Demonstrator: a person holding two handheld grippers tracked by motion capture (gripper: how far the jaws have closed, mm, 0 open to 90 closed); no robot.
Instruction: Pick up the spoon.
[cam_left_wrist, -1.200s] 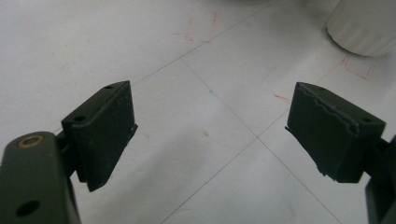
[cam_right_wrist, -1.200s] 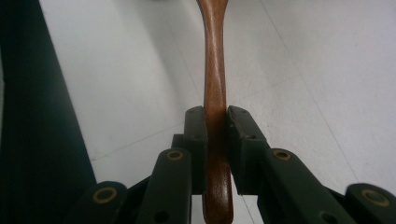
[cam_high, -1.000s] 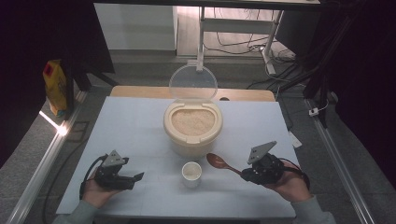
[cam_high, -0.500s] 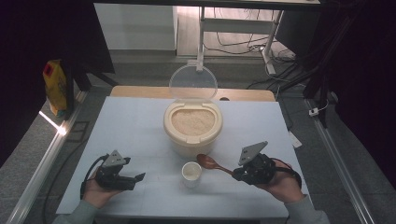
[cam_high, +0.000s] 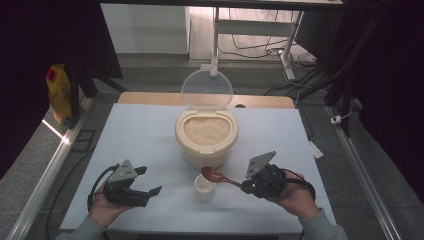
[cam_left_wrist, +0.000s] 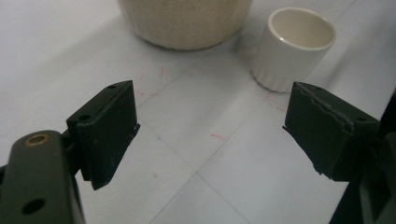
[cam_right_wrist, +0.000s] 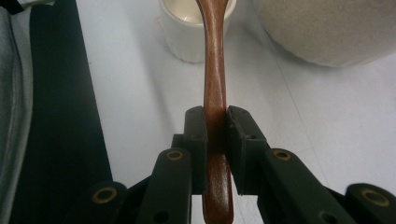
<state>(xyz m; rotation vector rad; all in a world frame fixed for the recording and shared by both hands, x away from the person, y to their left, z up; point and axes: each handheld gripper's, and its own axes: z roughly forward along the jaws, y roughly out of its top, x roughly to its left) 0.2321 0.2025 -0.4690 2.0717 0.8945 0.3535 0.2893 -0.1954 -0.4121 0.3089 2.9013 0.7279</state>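
The right gripper (cam_high: 248, 186) pinches the brown wooden spoon (cam_high: 218, 176) by its handle; the spoon's long axis points left, its bowl over the small white ceramic cup (cam_high: 205, 188).

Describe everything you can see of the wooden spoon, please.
The spoon looks like reddish-brown wood, smooth and glossy, with an oval bowl and a slim handle. The right tongs are shut on the handle, pads pressing both its sides, and the handle end sticks out behind them. It is held roughly level above the table, with its bowl over the rim of the small white cup, in front of the open rice container.
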